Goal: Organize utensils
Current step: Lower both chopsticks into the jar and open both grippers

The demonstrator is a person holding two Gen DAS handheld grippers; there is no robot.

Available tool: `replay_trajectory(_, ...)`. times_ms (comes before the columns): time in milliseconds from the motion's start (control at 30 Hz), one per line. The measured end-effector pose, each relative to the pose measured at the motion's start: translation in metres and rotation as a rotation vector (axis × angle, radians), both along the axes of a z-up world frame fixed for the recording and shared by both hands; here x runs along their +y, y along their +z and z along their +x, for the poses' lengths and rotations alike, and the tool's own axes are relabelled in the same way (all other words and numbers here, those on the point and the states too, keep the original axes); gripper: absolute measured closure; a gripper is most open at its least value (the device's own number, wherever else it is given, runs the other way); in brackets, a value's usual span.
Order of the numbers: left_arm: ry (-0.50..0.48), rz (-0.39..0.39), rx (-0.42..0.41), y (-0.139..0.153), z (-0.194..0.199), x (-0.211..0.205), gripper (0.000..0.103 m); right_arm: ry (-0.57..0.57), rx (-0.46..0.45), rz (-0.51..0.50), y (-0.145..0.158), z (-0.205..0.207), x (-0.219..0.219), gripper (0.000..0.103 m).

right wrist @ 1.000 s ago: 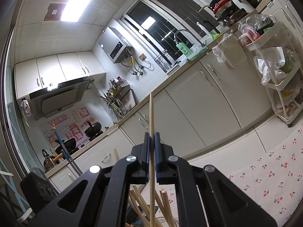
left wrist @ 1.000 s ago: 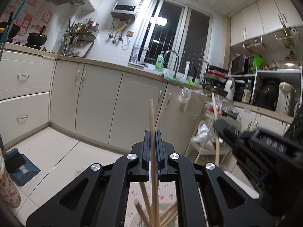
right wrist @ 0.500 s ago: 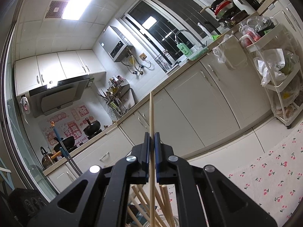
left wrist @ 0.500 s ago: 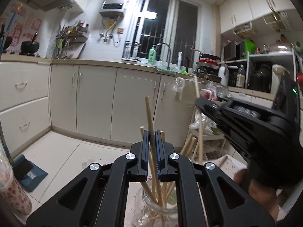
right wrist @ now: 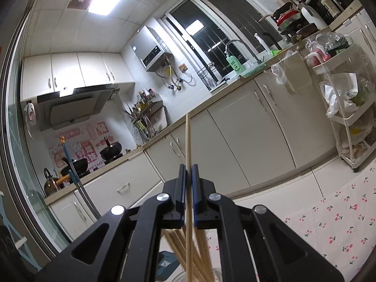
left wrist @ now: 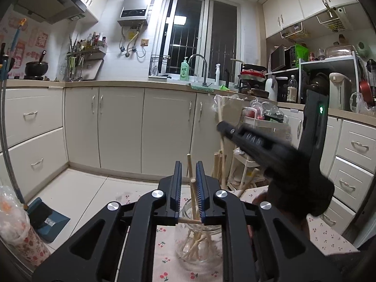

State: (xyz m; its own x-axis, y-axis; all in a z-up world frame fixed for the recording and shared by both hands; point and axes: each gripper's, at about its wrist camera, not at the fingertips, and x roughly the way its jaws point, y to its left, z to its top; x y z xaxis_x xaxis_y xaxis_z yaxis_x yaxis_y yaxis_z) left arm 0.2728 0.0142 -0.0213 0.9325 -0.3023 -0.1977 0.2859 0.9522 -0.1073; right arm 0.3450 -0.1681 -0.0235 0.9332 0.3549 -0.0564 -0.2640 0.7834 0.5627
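Left wrist view: the left gripper is seen with its jaws opening around a chopstick standing in the glass jar on the cherry-print cloth, while the right gripper is clamped on another chopstick

Probably a home kitchen: cabinets, sink tap, range hood.

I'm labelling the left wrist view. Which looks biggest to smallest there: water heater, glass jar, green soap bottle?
1. water heater
2. glass jar, close to it in apparent size, though it sits far nearer the camera, so this order is unsure
3. green soap bottle
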Motion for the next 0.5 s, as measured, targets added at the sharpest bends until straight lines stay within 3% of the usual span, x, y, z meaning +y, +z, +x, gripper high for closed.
replay_trajectory(200,0.01,-0.024,-0.013,0.006,0.009,0.001,0.088,-0.001,-0.006,-0.041,-0.004,-0.005,0.001,0.097)
replay_trajectory(500,0.093,-0.076,-0.059,0.025,-0.004,0.028,0.064,-0.027,-0.039,-0.11,-0.001,-0.019,0.003,0.097)
